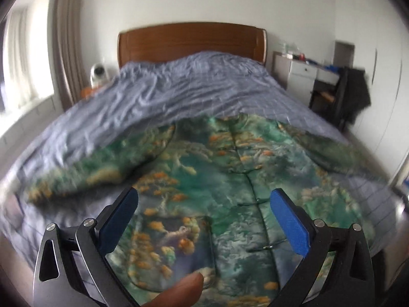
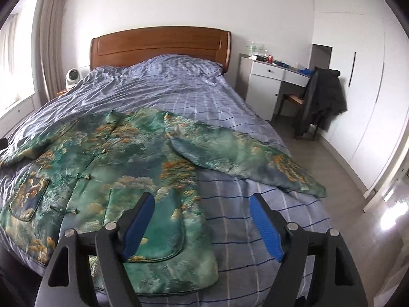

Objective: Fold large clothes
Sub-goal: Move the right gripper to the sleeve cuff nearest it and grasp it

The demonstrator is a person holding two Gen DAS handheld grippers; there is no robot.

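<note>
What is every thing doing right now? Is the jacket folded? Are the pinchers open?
Jacket: not folded, lying flat on the bed, front up, fastened, both sleeves spread out.
Left gripper: open, nothing between its fingers.
Right gripper: open, holding nothing.
Bed cover: spread over the bed, wrinkled.
Dark coat: hanging over the chair.
Desk drawer: shut.

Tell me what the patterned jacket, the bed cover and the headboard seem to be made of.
Jacket: probably satin or brocade, padded; it has a soft sheen, puffy edges and knotted cord fasteners.
Bed cover: likely matte woven cotton, judging by its fine creases and printed check lines.
Headboard: wood or wood veneer, glossy reddish-brown with faint grain.
</note>
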